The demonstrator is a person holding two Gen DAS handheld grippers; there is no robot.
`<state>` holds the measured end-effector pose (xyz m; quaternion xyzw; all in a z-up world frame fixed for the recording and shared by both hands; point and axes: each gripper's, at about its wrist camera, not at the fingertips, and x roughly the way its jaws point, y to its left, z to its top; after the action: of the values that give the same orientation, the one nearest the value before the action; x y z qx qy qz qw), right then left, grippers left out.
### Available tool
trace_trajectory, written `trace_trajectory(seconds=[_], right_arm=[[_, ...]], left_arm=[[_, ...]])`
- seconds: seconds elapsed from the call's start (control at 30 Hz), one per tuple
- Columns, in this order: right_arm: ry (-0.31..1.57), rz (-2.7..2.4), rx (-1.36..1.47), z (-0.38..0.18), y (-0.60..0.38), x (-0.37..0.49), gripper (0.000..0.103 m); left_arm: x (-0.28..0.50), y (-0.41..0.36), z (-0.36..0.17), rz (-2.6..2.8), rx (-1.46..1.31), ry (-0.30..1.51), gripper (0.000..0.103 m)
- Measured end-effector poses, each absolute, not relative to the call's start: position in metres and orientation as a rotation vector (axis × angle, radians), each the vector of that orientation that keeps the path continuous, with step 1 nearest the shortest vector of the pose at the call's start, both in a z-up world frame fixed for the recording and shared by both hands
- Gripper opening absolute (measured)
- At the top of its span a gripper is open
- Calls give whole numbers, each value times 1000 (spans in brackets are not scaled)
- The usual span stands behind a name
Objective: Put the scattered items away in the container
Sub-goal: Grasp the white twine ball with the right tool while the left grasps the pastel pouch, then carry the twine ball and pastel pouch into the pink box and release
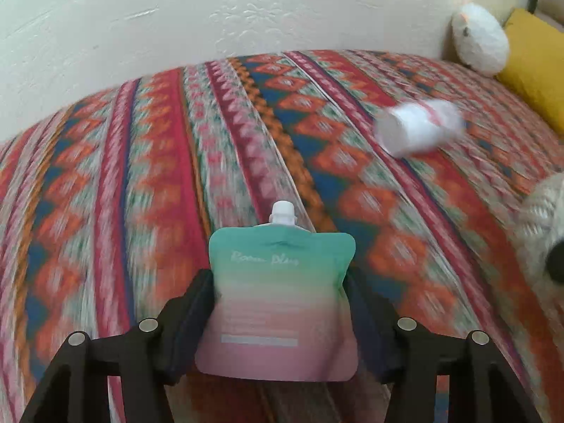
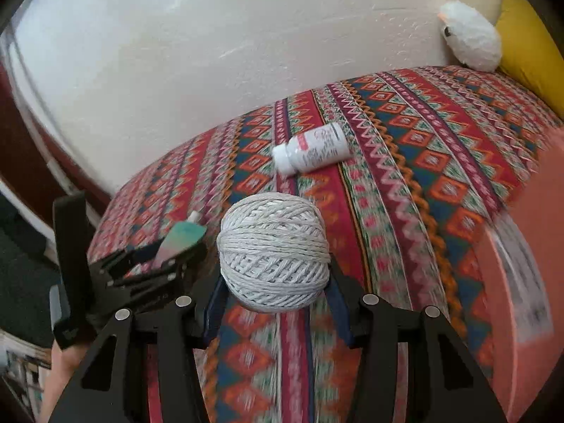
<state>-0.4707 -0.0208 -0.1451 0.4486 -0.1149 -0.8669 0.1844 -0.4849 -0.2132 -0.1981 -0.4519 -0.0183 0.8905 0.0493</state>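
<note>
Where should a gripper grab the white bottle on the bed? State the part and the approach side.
Grip the bottle across its labelled body, midway along, probably from above. It lies on its side on the bedspread, cap toward the left, so the round body offers two opposite curved sides for the fingers. The cap end is narrower and would likely tip. Both grippers are full now: left holds the pouch, right the twine ball.

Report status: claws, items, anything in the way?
Left claw shut on pouch. Right claw shut on twine ball. Pill bottle loose on bedspread. Nothing blocking.
</note>
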Motion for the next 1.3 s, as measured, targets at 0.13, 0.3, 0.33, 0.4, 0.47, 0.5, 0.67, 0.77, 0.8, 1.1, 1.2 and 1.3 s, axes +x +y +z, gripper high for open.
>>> trace_trajectory(seconds=[0.13,0.3,0.33,0.4,0.47,0.5,0.67,0.77,0.8,1.1,1.2,1.3], right_arm=[[-296,-2435,1230,-117,-6,-405,53],[-257,-2448,1189,-89,19,-319,53],[-251,-2452,1183,-84,25,-303,53],[-241,-2460,1172,-75,36,-271,53],[-231,-2467,1160,-66,46,-239,53],[-225,-2471,1155,-62,52,-222,53],[-230,-2516,1145,-51,95,-156,53],[-257,-2565,1136,-43,128,-127,53],[-271,-2586,1132,-40,141,-119,53],[-391,-2768,1087,-14,248,-93,53],[-395,-2827,1072,-4,276,-106,53],[-392,-2889,1050,9,305,-139,53]], left_arm=[[-401,-195,-172,2736,-1364,-86,62],[-317,-162,-132,2756,-1287,-20,62],[-302,-156,-123,2766,-1265,-2,62],[-273,-143,-106,2767,-1222,11,62],[-248,-131,-92,2758,-1190,19,62],[-233,-121,-86,2755,-1175,32,62],[-180,-77,-64,2701,-1111,40,62],[-163,-49,-52,2654,-1065,52,62],[-160,-39,-48,2641,-1050,61,62],[-173,75,-4,2482,-920,140,62],[-198,107,6,2447,-899,153,62],[-227,130,13,2433,-895,179,62]])
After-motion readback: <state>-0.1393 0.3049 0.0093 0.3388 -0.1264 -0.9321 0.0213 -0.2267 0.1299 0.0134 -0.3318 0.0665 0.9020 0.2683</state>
